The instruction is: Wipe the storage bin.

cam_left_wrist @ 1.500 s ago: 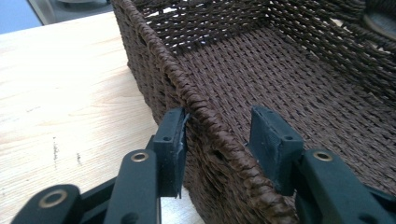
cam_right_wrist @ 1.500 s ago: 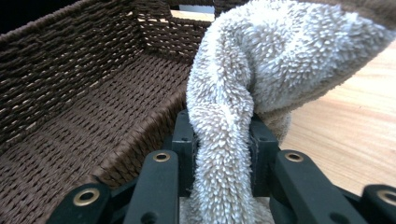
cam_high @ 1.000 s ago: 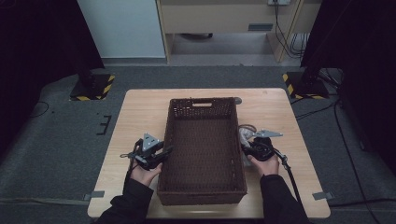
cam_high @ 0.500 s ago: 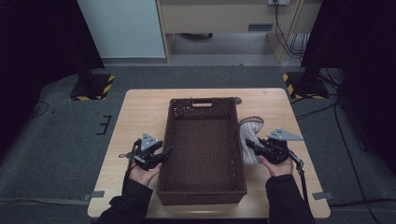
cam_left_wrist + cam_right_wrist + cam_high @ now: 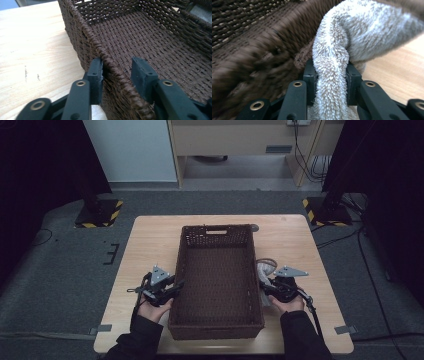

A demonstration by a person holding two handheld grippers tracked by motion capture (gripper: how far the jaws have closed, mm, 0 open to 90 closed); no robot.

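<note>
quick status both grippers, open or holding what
left gripper: open astride the basket rim, jaws just closing, inner pad not touching.
right gripper: shut on the grey towel.

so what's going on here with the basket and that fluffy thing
A person works at a wooden table with a gripper in each hand. The right gripper pinches a grey fluffy towel just outside the brown wicker basket. The left gripper straddles the basket's rim, its jaws just closing, one pad against the wall.

Dark-brown woven basket [image 5: 217, 270], fluffy beige towel [image 5: 337, 75]
</note>
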